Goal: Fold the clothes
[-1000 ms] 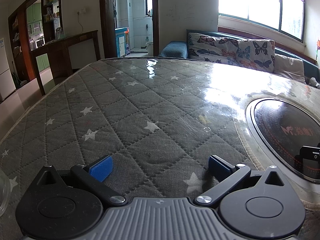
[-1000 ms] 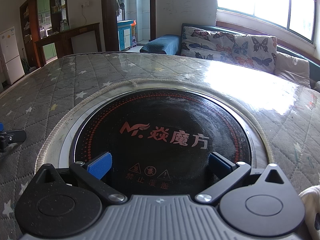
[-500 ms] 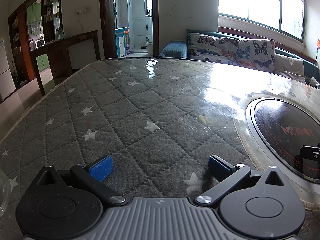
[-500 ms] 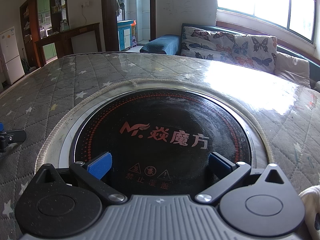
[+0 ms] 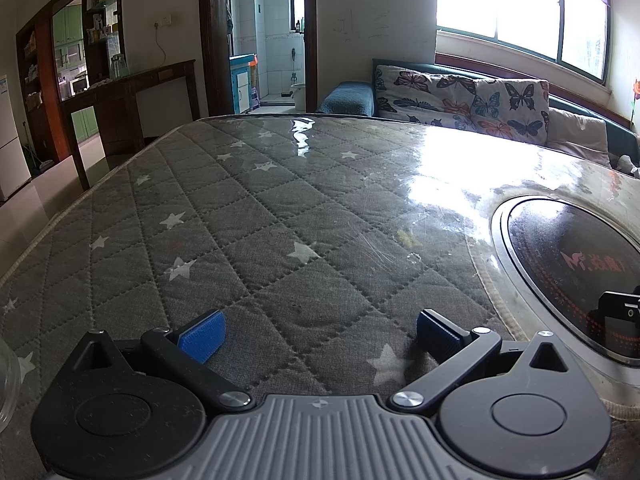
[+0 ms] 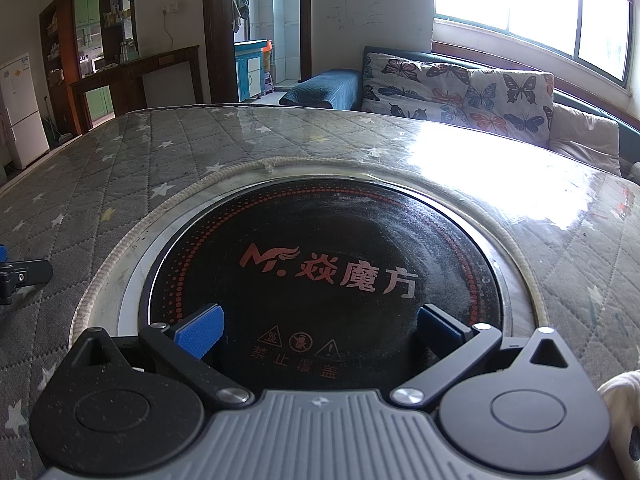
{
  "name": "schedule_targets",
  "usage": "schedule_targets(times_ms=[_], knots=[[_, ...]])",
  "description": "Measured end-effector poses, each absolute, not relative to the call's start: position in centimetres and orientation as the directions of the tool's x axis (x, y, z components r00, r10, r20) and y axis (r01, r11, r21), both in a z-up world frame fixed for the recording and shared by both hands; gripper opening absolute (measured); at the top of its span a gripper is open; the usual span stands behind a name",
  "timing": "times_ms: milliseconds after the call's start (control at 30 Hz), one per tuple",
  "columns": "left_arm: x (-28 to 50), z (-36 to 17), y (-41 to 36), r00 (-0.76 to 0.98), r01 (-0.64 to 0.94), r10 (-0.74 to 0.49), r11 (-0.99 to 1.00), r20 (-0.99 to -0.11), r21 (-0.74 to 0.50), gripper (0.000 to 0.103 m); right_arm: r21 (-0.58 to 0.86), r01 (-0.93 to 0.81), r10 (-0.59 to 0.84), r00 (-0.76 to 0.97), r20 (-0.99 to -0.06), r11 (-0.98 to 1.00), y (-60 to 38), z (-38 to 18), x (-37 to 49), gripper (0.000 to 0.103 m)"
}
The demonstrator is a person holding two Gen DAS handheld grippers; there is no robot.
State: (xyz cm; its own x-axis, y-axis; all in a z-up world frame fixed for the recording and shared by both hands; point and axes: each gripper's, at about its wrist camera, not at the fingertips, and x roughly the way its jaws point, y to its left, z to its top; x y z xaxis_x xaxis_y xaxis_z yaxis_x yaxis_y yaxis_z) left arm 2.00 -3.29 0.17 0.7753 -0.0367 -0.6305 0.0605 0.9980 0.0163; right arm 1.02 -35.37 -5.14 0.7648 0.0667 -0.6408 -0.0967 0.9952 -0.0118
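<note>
Both the left tool (image 5: pixel 318 332) and right tool (image 6: pixel 320 330) are spread, empty, over the table (image 5: pixel 260 216). A pale cloth (image 6: pixel 620 412), probably soft and light, peeks at four o'clock; pinch its edge.

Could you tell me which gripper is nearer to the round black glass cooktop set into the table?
Right. The right gripper hovers open directly over the round black glass cooktop, while the left gripper, also open, sits over the grey star-quilted table cover beside it.
</note>
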Motion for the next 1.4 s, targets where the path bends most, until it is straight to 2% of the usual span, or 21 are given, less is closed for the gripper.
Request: schedule_targets(times_ms=[1400], knots=[[2.08,0.09,-3.64,0.776,0.06,-0.034,0.998,-0.63,0.021,0.103,-0.012,-0.097,0.067,0.765,-0.641,0.995,-35.38,-5.15,1.01,0.103]])
